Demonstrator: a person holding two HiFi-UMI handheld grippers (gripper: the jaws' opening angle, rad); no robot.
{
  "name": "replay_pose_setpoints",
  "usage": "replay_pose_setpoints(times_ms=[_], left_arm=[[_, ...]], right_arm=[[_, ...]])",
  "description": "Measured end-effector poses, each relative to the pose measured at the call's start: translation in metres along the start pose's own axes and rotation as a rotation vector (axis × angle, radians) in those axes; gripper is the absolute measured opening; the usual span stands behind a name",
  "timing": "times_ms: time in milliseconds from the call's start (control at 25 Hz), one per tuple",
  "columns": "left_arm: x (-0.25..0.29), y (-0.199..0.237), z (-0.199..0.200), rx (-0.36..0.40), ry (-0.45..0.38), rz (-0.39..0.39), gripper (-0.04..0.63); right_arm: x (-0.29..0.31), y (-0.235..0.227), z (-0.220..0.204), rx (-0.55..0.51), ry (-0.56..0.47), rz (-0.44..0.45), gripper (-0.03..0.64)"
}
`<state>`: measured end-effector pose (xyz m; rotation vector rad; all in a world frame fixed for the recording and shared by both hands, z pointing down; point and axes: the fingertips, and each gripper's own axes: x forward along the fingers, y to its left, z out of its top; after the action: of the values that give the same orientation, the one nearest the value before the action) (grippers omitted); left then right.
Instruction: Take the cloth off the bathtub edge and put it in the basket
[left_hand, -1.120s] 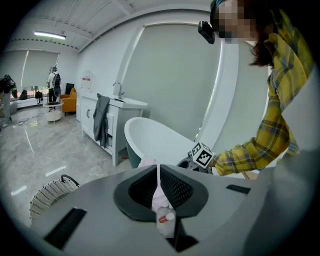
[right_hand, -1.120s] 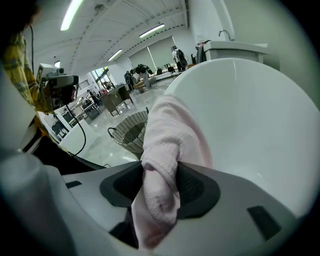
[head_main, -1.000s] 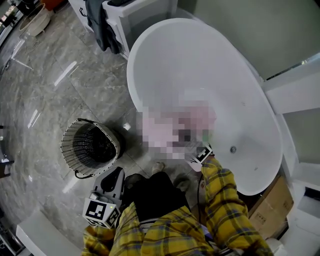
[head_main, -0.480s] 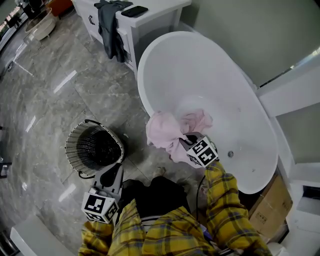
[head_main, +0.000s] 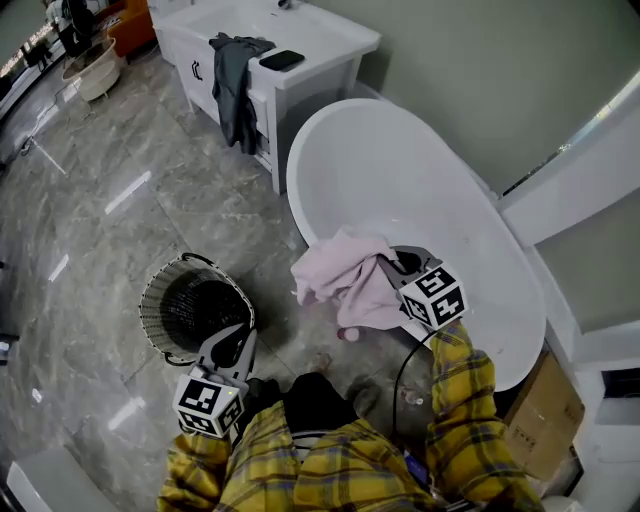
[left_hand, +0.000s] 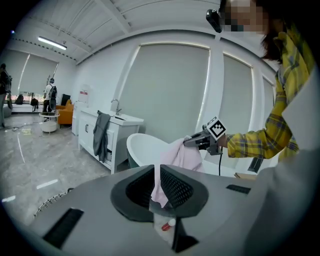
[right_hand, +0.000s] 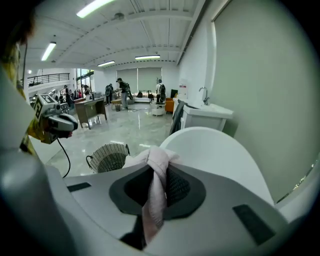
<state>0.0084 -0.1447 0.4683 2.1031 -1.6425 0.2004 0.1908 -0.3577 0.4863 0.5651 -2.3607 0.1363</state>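
Note:
A pink cloth (head_main: 345, 280) hangs bunched from my right gripper (head_main: 388, 262), lifted above the near rim of the white bathtub (head_main: 292, 190). Its jaws have just closed, and they are shut on a fold of the cloth (right_hand: 155, 165), which trails down between them. The round wire basket (head_main: 143, 305) stands on the floor left of the tub, also in the right gripper view (right_hand: 109, 156). My left gripper (head_main: 232, 343) hovers shut and empty just by the basket's near side. In the left gripper view, the cloth (left_hand: 182, 155) shows far beyond those jaws.
A white vanity cabinet (head_main: 300, 75) stands at the tub's far end, with a dark garment (head_main: 235, 90) hanging over it and a phone (head_main: 281, 60) on top. A cardboard box (head_main: 560, 400) sits right of the tub. Grey marble floor surrounds the basket.
The right gripper has risen from the tub edge with the pink cloth in its jaws. The left gripper has moved a little up, toward the basket.

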Motion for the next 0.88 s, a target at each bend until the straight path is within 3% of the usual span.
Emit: replay_pose_setpoints(times_ms=[160,280,400,680,880], left_arm=[[0.001,-0.006,0.007,0.034,-0.026,-0.032,0.031],[-0.001,-0.003,0.013,0.004,-0.052,-0.037,0.044],[-0.005,-0.001,0.017,-0.064,-0.1,-0.056,0.154],[0.004,-0.004,0.023,-0.033,-0.153,-0.112,0.296],[0.018,-0.016,0.046,-0.043,-0.251,-0.168,0.381]], right_arm=[[-0.032,-0.003,0.053,-0.014,-0.09,-0.037,0.051],[-0.057,-0.001,0.094,-0.016,-0.157,-0.045,0.051],[-0.084,0.009,0.135,-0.026,-0.222,-0.047,0.052],[-0.131,0.049,0.23,-0.036,-0.372,0.002,0.052],[-0.144,0.072,0.276,-0.042,-0.433,0.065,0.052]])
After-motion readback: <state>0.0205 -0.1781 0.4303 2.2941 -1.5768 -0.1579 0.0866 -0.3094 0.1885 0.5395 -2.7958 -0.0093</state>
